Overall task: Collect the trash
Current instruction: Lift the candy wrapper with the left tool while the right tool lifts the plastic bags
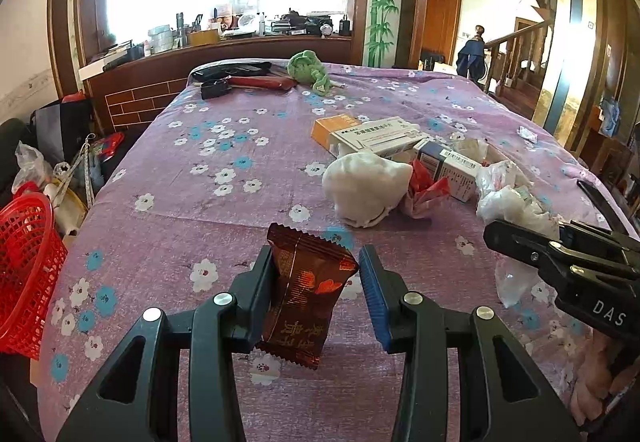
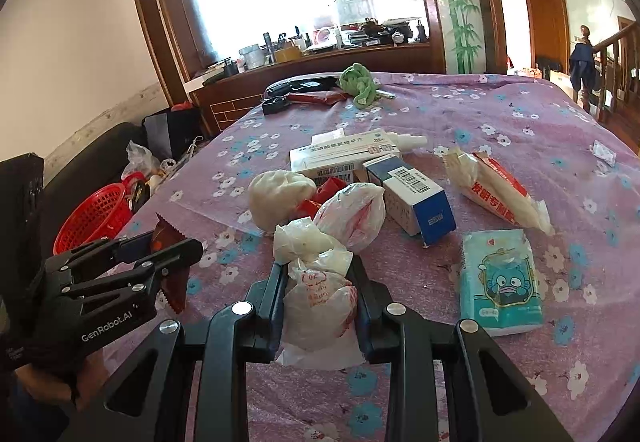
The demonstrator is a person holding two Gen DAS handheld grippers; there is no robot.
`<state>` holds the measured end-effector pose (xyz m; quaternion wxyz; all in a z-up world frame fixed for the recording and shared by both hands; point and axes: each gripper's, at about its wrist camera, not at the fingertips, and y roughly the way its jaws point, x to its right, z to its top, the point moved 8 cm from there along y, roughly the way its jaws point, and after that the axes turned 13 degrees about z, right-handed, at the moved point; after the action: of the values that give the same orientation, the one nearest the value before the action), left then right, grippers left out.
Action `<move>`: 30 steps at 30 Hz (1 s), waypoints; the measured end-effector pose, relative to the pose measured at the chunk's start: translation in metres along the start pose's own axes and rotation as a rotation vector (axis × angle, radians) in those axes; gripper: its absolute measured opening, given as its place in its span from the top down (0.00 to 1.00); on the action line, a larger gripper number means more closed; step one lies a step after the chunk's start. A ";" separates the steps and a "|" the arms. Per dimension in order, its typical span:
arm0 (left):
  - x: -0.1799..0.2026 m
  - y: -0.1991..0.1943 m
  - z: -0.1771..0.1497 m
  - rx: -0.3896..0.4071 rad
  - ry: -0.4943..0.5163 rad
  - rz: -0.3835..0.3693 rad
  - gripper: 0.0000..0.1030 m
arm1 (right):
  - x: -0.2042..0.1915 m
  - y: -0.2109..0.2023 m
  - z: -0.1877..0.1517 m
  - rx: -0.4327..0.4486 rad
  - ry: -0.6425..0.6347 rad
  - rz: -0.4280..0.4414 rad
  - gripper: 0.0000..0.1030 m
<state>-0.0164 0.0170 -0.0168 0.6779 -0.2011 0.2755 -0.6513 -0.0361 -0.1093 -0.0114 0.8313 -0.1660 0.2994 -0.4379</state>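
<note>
On the flowered purple tablecloth (image 2: pixel 500 113), trash is being gathered. A brown wrapper (image 1: pixel 306 302) is being pinched upright inside the left gripper (image 1: pixel 316 294), while a knotted plastic bag (image 2: pixel 320 302) is being squeezed between the right gripper's (image 2: pixel 320 302) narrowed jaws.

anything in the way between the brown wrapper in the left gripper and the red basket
Nothing visible. The left gripper holds the brown wrapper; only bare tablecloth lies between it and the red basket off the table's left edge.

Purple floral tablecloth (image 1: pixel 200 201), red basket (image 1: pixel 24 262), brown wrapper (image 1: pixel 304 302)
</note>
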 end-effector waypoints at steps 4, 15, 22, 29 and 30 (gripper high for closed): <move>0.000 0.000 0.000 0.001 0.001 0.005 0.60 | -0.001 0.001 0.000 0.001 -0.002 0.004 0.69; -0.001 0.000 -0.001 0.001 0.000 0.011 0.60 | -0.001 0.001 0.000 -0.002 -0.006 0.003 0.69; -0.001 0.000 -0.001 0.000 0.000 0.011 0.60 | -0.001 0.002 0.000 -0.006 -0.010 0.003 0.69; -0.003 0.001 -0.001 0.001 -0.003 0.016 0.60 | 0.000 0.004 0.000 -0.007 -0.013 0.000 0.69; -0.003 0.001 -0.001 0.001 -0.004 0.020 0.60 | -0.001 0.003 0.000 -0.006 -0.012 -0.001 0.69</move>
<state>-0.0164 0.0203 -0.0176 0.6850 -0.1994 0.2757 -0.6442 -0.0340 -0.1069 -0.0126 0.8323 -0.1712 0.2957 -0.4365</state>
